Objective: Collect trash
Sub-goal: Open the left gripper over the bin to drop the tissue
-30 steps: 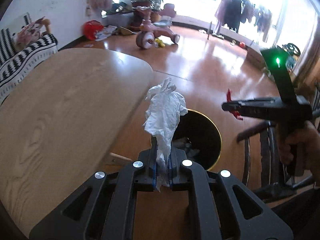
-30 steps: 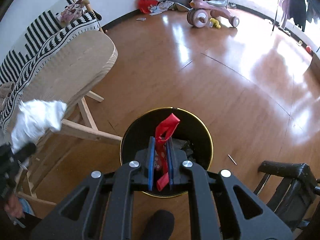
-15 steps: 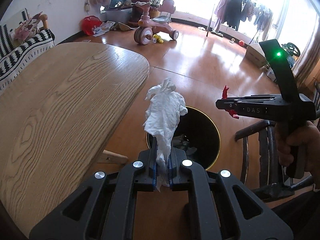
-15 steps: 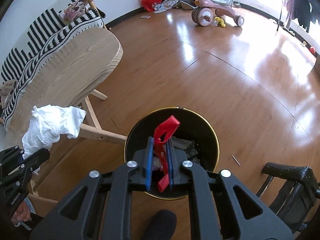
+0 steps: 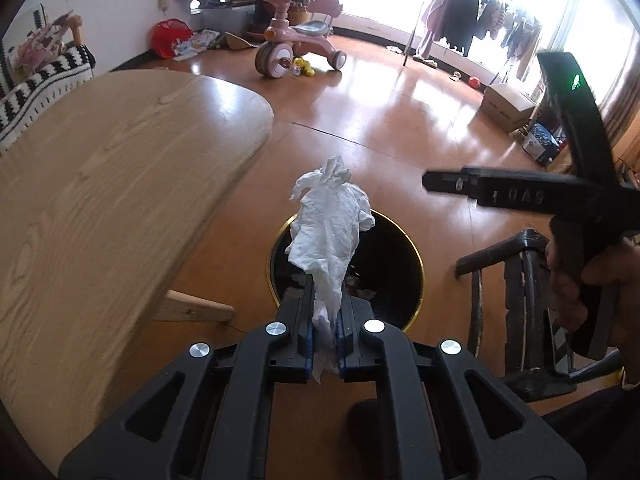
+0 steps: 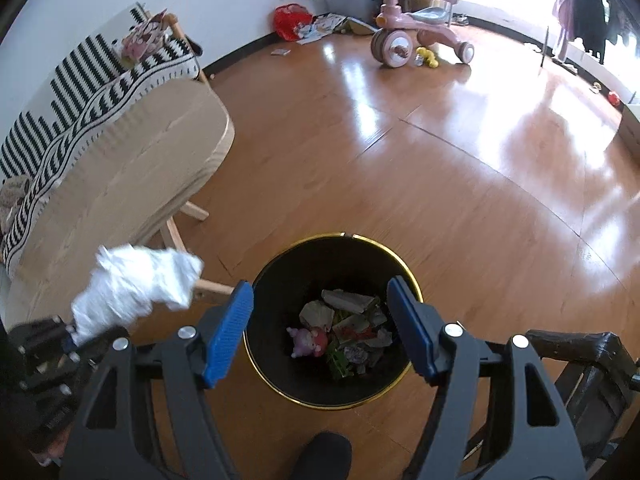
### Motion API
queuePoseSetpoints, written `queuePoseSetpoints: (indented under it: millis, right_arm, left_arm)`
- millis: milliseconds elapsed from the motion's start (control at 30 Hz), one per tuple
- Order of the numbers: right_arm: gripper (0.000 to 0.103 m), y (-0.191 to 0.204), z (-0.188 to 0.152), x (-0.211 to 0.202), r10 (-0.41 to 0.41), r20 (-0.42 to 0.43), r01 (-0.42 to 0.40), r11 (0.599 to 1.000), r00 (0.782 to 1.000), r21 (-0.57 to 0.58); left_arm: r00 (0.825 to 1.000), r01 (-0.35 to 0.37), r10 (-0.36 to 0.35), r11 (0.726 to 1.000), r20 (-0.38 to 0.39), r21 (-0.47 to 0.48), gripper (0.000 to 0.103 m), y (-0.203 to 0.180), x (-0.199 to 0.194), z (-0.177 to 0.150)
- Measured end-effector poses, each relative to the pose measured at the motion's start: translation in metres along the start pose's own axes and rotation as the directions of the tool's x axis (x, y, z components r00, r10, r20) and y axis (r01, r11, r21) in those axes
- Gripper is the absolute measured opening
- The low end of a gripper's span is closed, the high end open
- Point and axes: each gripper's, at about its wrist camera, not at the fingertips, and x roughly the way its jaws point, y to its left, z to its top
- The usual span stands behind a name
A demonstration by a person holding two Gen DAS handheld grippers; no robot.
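Polished wooden flooring (image 6: 440,184) covered the room, with a pale wooden table (image 5: 100,200) at the left and a pink tricycle (image 6: 416,36) near the far wall. On the floor beside the table stood a black trash bin (image 6: 276,376) with a gold rim, holding assorted scraps. The left gripper (image 5: 325,320) was clamped narrowly on a crumpled white tissue (image 5: 330,228), which stood up from between the fingers, held above the near edge of the bin. The right gripper (image 6: 320,332) was positioned directly over the bin opening with its blue-padded fingers (image 6: 228,332) spread wide and nothing between them. A dark wooden chair (image 6: 584,372) stood just right of the bin.
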Motion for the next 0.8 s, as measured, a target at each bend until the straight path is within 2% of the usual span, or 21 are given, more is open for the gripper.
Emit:
queuePoseSetpoints:
  millis: [100,333,533,600,667,700,733,800]
  right_arm:
    - [0.068,-0.004,0.008,-0.011,0.008,0.027,-0.009,0.999,1.0,0.052]
    - [0.073,-0.001,0.02,-0.033,-0.027,0.114,0.016,0.995,0.993,0.097]
    - [0.074,-0.008,0.025,-0.044,-0.031,0.155,0.01,0.991,0.987,0.136]
    - [0.078,-0.01,0.025,-0.045,-0.029,0.158,0.006,0.99,0.987,0.143]
    - [0.079,-0.01,0.025,-0.045,-0.03,0.158,0.006,0.989,0.987,0.145]
    - [0.079,-0.01,0.025,-0.044,-0.03,0.158,0.007,0.989,0.987,0.146]
    - [0.079,-0.01,0.026,-0.044,-0.03,0.158,0.006,0.989,0.987,0.147]
    - [0.08,-0.009,0.026,-0.044,-0.027,0.16,0.002,0.988,0.987,0.153]
  left_arm:
    - [0.999,0.022,-0.021,1.0,-0.029,0.014,0.007,-0.009,0.014,-0.001]
    - [0.992,0.084,-0.082,0.996,-0.095,0.018,0.007,-0.028,0.055,0.002]
    - [0.986,0.088,-0.083,0.996,-0.143,0.026,0.007,-0.036,0.098,0.005]
    - [0.985,0.088,-0.082,0.996,-0.153,0.034,0.008,-0.038,0.105,0.005]
    - [0.984,0.088,-0.08,0.995,-0.157,0.047,0.012,-0.042,0.11,0.007]
    - [0.984,0.086,-0.077,0.995,-0.16,0.049,0.028,-0.043,0.112,0.008]
    - [0.985,0.083,-0.074,0.995,-0.158,0.049,0.056,-0.044,0.112,0.009]
    - [0.99,0.065,-0.059,0.997,-0.129,0.043,0.08,-0.043,0.108,0.011]
